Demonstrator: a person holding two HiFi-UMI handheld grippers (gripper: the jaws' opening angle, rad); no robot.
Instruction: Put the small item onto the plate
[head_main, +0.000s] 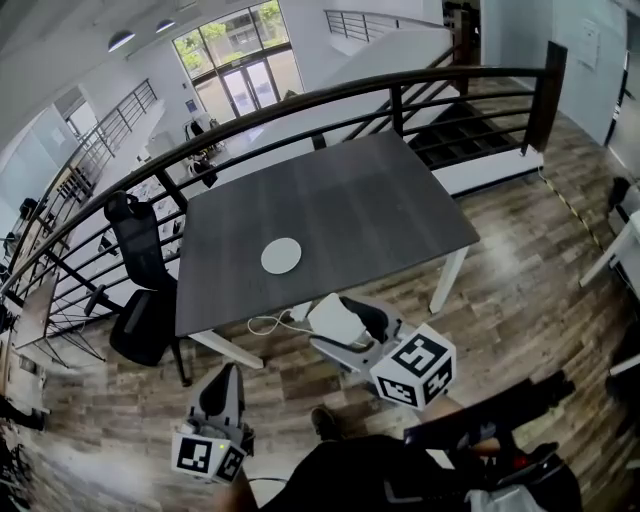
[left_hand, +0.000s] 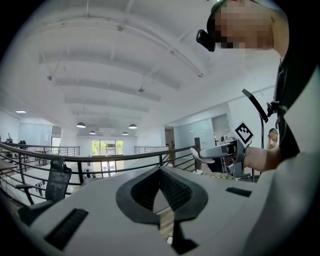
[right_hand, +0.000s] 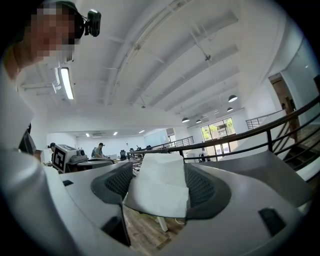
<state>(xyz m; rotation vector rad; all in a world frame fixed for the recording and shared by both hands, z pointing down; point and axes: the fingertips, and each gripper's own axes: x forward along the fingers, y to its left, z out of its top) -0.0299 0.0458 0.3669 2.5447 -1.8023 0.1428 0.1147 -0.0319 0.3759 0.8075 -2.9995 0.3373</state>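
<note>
head view: from the person's head, steeply down, well back from the table (head_main: 330, 200). left gripper view: rides the left gripper (head_main: 228, 375), facing along its jaws, tilted up. right gripper view: rides the right gripper (head_main: 345, 318), likewise tilted up, a white item (right_hand: 160, 192) blocking its centre. all three share the railing (head_main: 300, 100); each gripper view catches the other gripper.

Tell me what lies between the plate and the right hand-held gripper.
Only bare table between plate and right hand-held gripper, which grips a white item; head view.
</note>
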